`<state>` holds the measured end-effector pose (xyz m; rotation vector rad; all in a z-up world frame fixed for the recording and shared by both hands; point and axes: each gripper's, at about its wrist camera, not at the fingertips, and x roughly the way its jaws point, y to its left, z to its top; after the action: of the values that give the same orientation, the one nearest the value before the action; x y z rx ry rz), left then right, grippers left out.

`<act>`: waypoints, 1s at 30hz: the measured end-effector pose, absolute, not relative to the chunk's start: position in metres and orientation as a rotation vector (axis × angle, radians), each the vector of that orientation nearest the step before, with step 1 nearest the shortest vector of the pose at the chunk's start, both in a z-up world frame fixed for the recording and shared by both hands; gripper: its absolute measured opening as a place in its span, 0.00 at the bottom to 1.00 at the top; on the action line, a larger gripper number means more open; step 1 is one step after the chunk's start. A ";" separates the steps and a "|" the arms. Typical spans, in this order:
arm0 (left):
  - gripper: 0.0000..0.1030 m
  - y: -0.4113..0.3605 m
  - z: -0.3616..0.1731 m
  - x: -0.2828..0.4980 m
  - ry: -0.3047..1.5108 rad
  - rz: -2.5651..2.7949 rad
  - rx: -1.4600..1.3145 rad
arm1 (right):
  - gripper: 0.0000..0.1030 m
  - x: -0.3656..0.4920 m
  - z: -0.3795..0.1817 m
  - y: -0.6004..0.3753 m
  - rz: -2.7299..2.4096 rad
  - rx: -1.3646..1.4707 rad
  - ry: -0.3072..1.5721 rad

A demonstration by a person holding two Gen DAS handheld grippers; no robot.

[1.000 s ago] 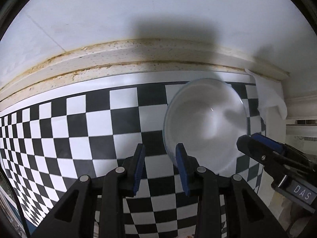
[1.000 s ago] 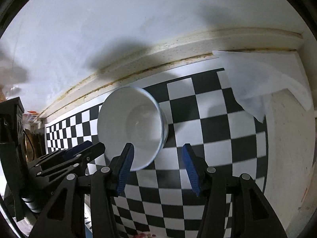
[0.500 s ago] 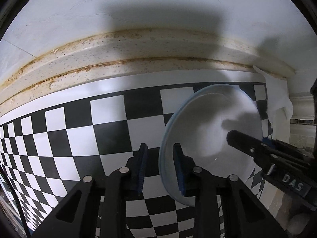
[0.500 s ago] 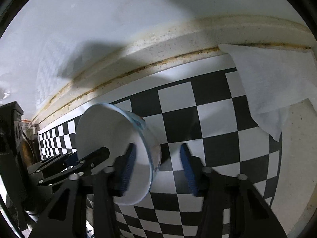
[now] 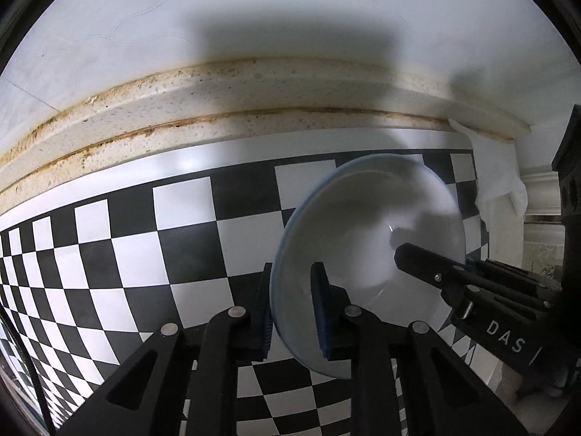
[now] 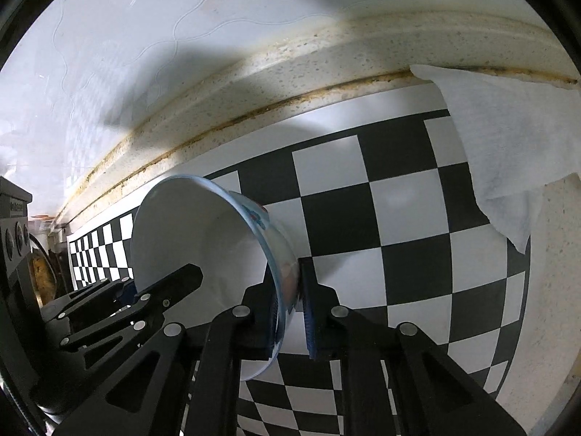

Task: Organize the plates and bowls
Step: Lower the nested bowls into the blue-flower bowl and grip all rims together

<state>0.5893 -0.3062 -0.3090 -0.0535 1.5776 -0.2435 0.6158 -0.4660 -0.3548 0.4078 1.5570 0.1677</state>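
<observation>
My left tool (image 5: 290, 312) and right tool (image 6: 288, 312) have just closed, each clamped on opposite rims of one white ceramic bowl (image 5: 366, 239) (seemingly tilted) over the black-and-white checkered table (image 5: 189, 254), near the stained wall ledge (image 5: 218, 109).

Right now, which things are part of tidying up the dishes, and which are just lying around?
Part of the job:
- white round bowl with pale blue rim, pinched at opposite sides of its rim
- left tool, shut on the rim
- right tool, shut on the rim

Just lying about:
- white paper towel
- black-and-white checkered mat
- speckled beige counter ledge
</observation>
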 end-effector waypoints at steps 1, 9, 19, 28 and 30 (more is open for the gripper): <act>0.16 -0.305 -0.306 0.588 1.572 -0.243 -0.055 | 0.13 0.615 -0.355 -0.465 0.168 0.407 1.559; 0.16 -0.299 -0.283 0.578 1.527 -0.247 -0.034 | 0.11 0.608 -0.347 -0.461 0.182 0.407 1.540; 0.16 -0.290 -0.242 0.555 1.465 -0.261 -0.039 | 0.11 0.594 -0.312 -0.462 0.201 0.404 1.491; 0.16 -0.281 -0.205 0.518 1.411 -0.289 -0.027 | 0.11 0.556 -0.267 -0.457 0.205 0.398 1.429; 0.16 -0.283 -0.197 0.507 1.397 -0.299 -0.019 | 0.11 0.542 -0.256 -0.456 0.201 0.393 1.416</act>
<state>0.5073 -0.2833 -0.1972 -0.0195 1.3972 -0.2993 0.5416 -0.4559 -0.2560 0.3927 1.4156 0.2015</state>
